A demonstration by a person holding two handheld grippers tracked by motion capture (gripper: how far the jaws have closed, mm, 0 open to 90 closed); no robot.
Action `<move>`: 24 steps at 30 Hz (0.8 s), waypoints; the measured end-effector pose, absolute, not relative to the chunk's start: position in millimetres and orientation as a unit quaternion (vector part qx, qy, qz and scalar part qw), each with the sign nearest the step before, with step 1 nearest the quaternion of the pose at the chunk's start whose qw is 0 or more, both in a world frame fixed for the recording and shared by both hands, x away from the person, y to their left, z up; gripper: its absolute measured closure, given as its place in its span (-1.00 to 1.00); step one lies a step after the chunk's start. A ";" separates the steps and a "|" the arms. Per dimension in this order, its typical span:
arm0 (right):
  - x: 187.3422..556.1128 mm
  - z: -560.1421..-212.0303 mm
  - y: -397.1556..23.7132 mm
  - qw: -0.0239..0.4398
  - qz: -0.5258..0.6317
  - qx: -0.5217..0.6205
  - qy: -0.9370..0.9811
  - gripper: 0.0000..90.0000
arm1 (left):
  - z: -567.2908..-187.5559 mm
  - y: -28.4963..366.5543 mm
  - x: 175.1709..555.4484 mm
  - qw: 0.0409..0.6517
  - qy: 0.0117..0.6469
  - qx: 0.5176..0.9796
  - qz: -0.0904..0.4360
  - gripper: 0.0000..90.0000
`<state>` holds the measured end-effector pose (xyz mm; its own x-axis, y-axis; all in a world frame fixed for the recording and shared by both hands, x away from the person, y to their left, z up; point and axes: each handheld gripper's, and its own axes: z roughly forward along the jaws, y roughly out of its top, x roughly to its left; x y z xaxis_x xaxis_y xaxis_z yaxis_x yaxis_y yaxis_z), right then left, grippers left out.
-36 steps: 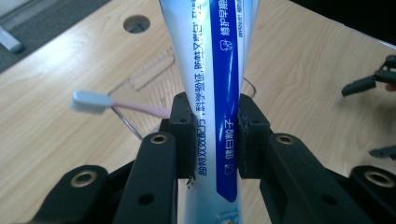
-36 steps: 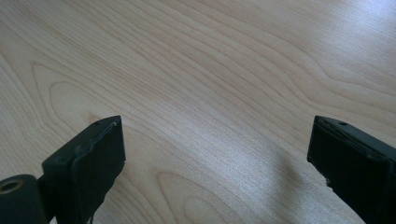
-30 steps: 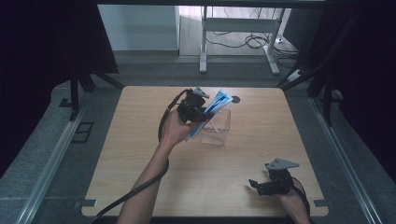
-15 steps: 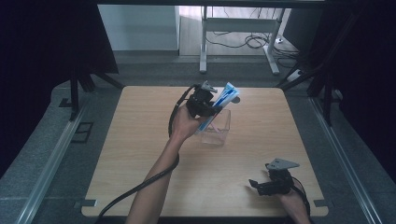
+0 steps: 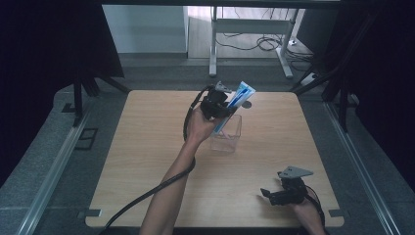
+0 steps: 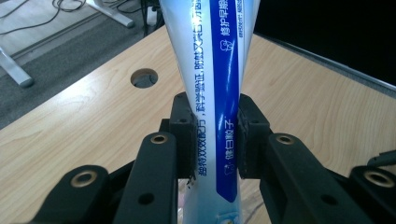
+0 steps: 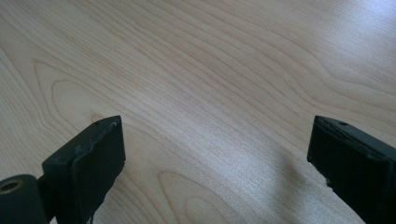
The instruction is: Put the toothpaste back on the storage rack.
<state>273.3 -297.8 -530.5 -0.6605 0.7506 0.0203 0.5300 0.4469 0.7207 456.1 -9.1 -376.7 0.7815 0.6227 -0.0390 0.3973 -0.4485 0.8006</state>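
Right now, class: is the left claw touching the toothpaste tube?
Touching. In the left gripper view, both pads of the left claw press against the sides of the toothpaste tube.

Left gripper (image 5: 221, 104) holds blue-white tube (image 5: 235, 104) tilted above clear container (image 5: 226, 134). Right gripper (image 5: 274, 194) rests low on table (image 5: 147, 147), well apart.

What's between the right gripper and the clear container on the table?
Nothing: in the high view only bare wooden table lies between the right gripper and the clear container. The left gripper holds the toothpaste tube above the container.
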 end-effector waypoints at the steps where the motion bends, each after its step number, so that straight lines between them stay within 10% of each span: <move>1: 273.3 -530.6 -297.7 0.153 0.361 0.383 0.837 -0.91 | -376.5 -9.8 456.6 0.431 0.306 0.839 0.131 0.61; 24: 273.0 -530.6 -297.5 0.153 0.360 0.379 0.838 -0.91 | -399.6 -27.4 465.9 0.447 0.279 0.835 0.158 0.61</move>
<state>273.0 -297.5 -530.6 -0.6654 0.7463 0.0175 0.5263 0.4524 0.7199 465.9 -27.4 -399.6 0.7940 0.6078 0.0145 0.3249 -0.4443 0.8349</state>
